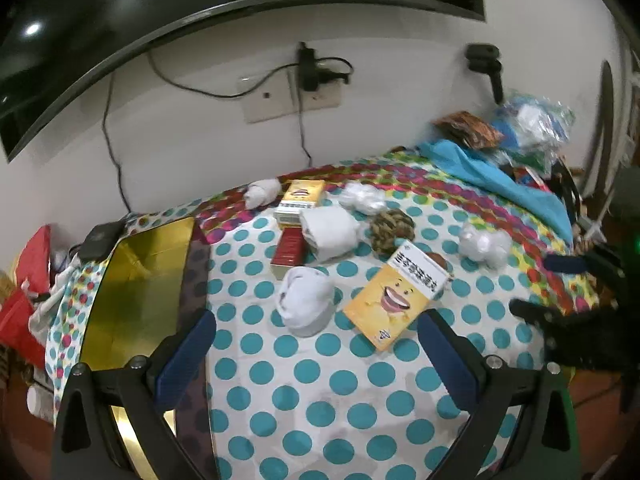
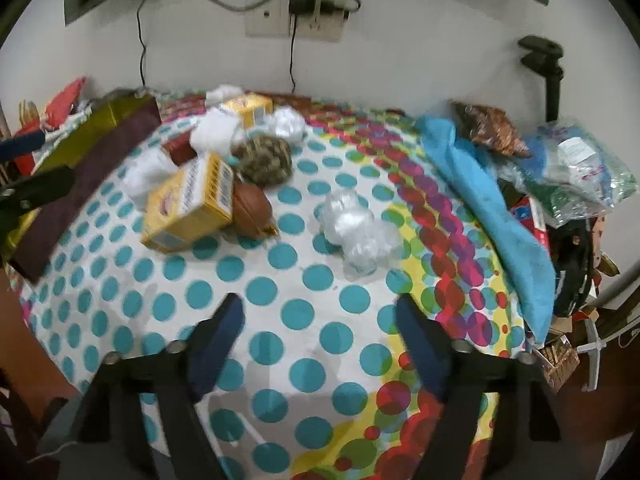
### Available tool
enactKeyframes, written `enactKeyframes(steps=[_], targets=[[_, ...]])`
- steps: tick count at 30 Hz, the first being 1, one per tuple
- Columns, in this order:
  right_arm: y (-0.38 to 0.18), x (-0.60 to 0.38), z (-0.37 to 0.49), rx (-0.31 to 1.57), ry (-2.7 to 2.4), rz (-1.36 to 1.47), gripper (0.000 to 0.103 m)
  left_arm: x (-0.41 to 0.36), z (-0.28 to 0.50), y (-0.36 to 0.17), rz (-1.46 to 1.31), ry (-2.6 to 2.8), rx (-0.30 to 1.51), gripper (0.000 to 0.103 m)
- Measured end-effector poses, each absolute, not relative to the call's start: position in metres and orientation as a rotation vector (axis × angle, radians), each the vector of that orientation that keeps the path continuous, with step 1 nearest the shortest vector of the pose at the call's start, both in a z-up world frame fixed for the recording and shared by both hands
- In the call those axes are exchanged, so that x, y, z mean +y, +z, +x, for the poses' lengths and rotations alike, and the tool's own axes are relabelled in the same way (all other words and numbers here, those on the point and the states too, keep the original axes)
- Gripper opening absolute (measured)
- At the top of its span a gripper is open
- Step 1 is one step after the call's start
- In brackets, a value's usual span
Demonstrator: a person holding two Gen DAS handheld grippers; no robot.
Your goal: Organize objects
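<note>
Cluster of loose things sits mid-desk on a polka-dot cloth (image 1: 304, 376). Nearest the left gripper: a yellow box (image 1: 394, 300) with a smiling cartoon face, lying flat and skewed, and a rolled white sock (image 1: 306, 306) just beside it on the left. Behind them a red box (image 1: 289, 254), a second white roll (image 1: 329, 234) partly over it, a brown-green rope ball (image 1: 390, 230), another yellow box (image 1: 298, 200) further back, a small white bundle (image 1: 262, 192) near the wall. Two crumpled clear plastic wads: one at the back (image 1: 362, 198), one off to the right (image 1: 482, 246), apart from the pile. In the right view a brown oval thing (image 2: 252, 208) touches the near yellow box's far side; exact nature unclear.

A gold-lined open box (image 1: 140, 280) with a dark maroon rim sits at the desk's left edge, just beside the pile. Blue cloth (image 1: 496, 184) and bagged clutter (image 1: 536, 128) fill the far right corner.

Left gripper (image 1: 316, 356) hovers low over the cloth, blue fingers (image 1: 186, 354) spread wide, nothing between them, pointing at the sock and yellow box. Right gripper (image 2: 320, 344) also spread wide and empty, above bare cloth, aimed toward the separate plastic wad; it shows blurred at the right edge of the left view.
</note>
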State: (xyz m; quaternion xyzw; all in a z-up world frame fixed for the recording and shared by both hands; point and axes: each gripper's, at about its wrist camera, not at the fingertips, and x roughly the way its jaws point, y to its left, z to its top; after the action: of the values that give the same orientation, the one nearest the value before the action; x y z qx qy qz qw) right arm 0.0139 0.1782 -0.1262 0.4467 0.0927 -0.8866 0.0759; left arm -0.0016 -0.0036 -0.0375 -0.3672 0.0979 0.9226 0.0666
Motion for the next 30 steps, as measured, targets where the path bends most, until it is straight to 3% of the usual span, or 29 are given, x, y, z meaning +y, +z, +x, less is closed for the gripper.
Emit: enactKeyframes(steps=[17, 26, 28, 30], targets=[[-0.159, 0.179, -0.065, 0.413, -2.624, 1.343, 0.058, -0.017, -0.033, -0.054, -1.218, 2.769, 0.251, 0.103], [-0.161, 0.174, -0.089, 0.319, -2.584, 1.272, 0.058, -0.025, -0.045, -0.064, -1.268, 2.793, 0.246, 0.103], [-0.161, 0.172, -0.095, 0.296, -2.566, 1.279, 0.044, -0.026, -0.048, -0.066, -1.277, 2.798, 0.243, 0.103], [-0.165, 0.168, -0.099, 0.301, -2.558, 1.308, 0.043, -0.028, -0.051, -0.07, -1.294, 2.795, 0.229, 0.103]])
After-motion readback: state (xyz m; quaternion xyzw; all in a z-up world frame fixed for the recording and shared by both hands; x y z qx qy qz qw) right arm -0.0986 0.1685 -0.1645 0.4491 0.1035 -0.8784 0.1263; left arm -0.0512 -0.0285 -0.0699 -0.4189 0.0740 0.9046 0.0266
